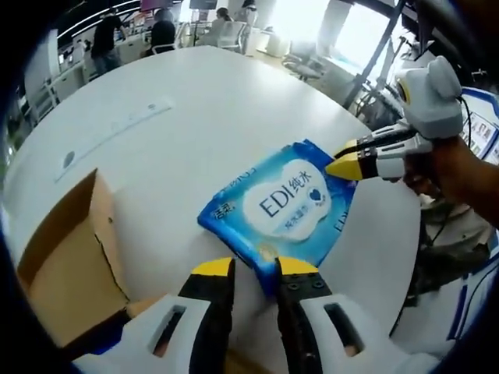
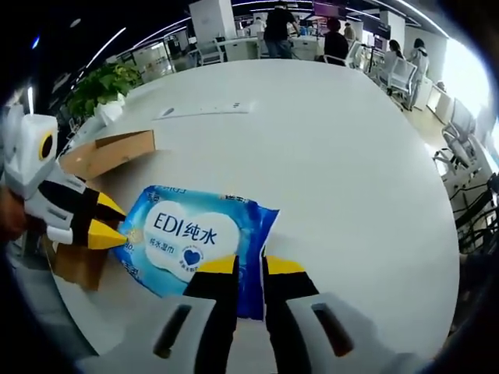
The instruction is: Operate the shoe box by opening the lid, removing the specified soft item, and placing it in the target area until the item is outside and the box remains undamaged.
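The blue, soft plastic pack of wet wipes [image 1: 281,209] lies flat on the round white desk [image 1: 195,101], beside the open brown cardboard box [image 1: 70,257]. My left tool [image 1: 253,267] and my right tool [image 2: 249,266] each pinch an opposite edge of the pack.

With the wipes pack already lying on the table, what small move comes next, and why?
Probably open both grippers and back off: the wipes pack lies flat on the white table, outside the cardboard box, with the left gripper and right gripper at opposite edges.
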A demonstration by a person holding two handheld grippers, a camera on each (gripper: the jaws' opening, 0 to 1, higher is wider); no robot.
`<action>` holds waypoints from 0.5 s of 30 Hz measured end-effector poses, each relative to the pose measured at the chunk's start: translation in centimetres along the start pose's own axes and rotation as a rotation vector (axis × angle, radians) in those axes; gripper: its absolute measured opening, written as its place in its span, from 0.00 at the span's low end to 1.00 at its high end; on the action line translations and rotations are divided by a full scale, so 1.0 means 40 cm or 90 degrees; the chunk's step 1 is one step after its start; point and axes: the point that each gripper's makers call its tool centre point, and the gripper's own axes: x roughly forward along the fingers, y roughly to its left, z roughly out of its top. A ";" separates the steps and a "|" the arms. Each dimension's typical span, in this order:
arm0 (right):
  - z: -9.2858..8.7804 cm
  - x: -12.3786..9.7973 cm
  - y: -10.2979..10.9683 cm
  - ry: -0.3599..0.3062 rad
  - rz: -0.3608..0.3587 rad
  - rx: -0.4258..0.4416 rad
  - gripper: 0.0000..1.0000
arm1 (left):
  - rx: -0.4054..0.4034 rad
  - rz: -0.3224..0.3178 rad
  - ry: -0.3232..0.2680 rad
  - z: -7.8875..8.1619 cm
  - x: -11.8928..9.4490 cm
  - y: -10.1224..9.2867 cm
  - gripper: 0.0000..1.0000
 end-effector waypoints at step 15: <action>0.033 -0.083 0.050 -0.041 -0.005 0.014 0.14 | 0.006 -0.011 -0.047 0.025 -0.119 -0.028 0.18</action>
